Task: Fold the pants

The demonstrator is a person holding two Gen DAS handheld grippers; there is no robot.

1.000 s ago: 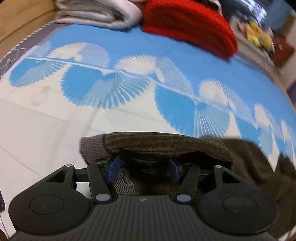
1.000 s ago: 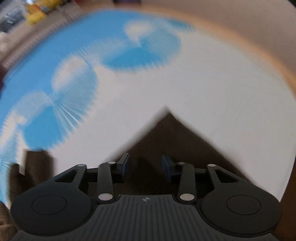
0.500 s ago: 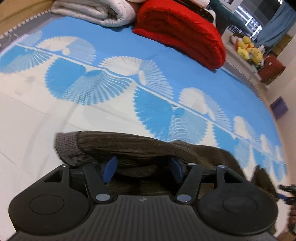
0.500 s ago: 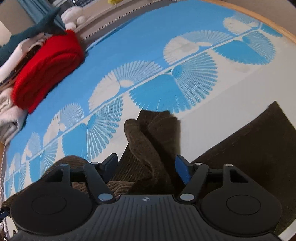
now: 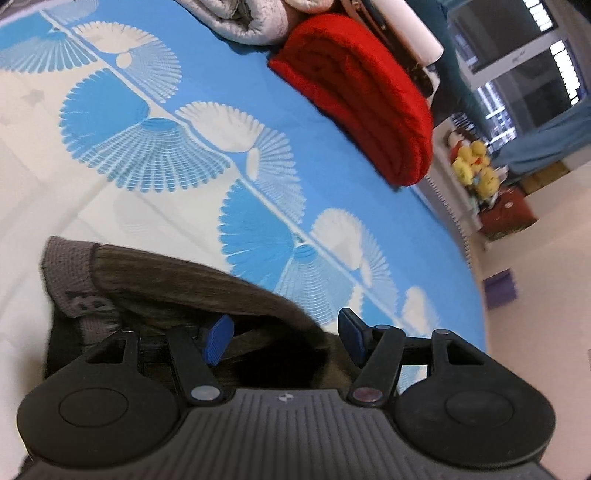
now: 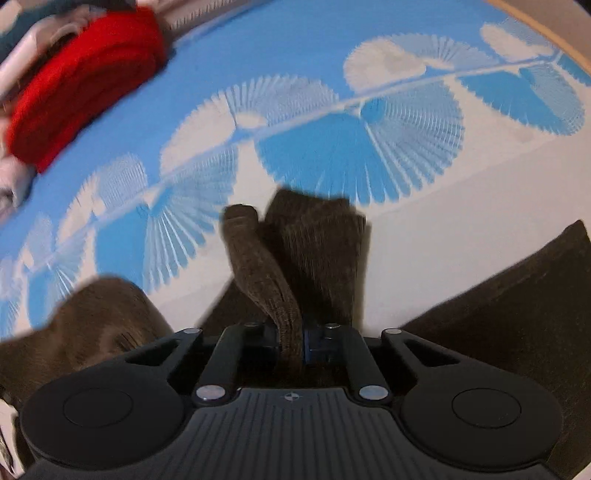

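Observation:
Dark brown corduroy pants [image 5: 177, 280] with a grey knit waistband [image 5: 70, 273] lie on the blue-and-white bed sheet [image 5: 184, 110]. My left gripper [image 5: 284, 338] hangs over the waist end, its blue pads wide apart. The fabric arches between them, and neither pad is pinching it. In the right wrist view a bunched leg of the pants [image 6: 314, 251] rises from the bed. My right gripper [image 6: 291, 343] is closing, and its pads pinch a narrow ridge of that fabric [image 6: 258, 266]. More of the pants spreads to the left [image 6: 99, 317] and right [image 6: 517, 314].
A folded red blanket [image 5: 362, 92] and a pale rolled quilt [image 5: 251, 18] sit at the far side of the bed. Yellow plush toys [image 5: 476, 166] stand beyond the bed's right edge. The red blanket [image 6: 81, 81] also shows at upper left in the right wrist view.
My right gripper swung from a flat corner of the pants to the bunched leg and closed on a ridge of it. The left gripper rolled over the waistband, its pads slightly wider.

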